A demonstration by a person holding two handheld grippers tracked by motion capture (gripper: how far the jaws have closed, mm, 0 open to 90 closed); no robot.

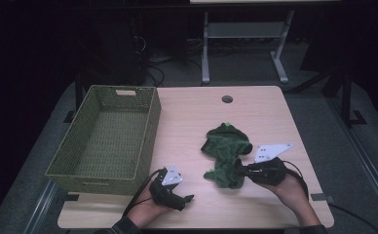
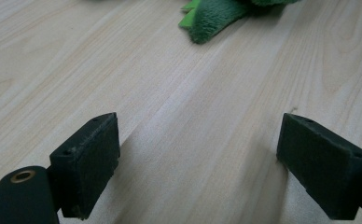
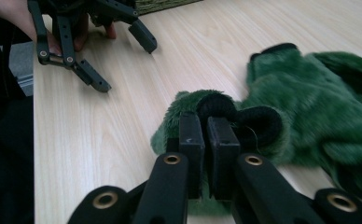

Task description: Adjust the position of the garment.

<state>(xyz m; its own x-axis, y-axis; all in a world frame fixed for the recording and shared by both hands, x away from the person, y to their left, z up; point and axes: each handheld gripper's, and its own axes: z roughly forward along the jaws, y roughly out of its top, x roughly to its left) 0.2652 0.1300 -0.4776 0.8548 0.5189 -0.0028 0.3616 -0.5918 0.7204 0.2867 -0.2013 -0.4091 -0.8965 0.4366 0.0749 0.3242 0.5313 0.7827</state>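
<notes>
A green fuzzy cloth [image 1: 226, 146] with a black-trimmed edge lies crumpled on the middle right of the wooden table [image 1: 192, 112]. My right gripper [image 1: 240, 171] is shut on the near end of this cloth [image 3: 305, 116], its jaws pinching the green fabric beside the black trim. My left gripper [image 1: 184, 200] rests low near the table's front edge, left of the cloth. Its jaws stand wide open over bare wood with nothing between them, as the left gripper view [image 2: 198, 163] shows. A corner of the cloth [image 2: 207, 16] lies farther off. The right gripper view also catches the open left gripper [image 3: 123, 60].
A green woven basket [image 1: 106, 141] stands at the table's left side, with nothing visible inside. A round cable hole [image 1: 227, 99] sits near the far edge. Desk legs and cables stand on the floor behind the table.
</notes>
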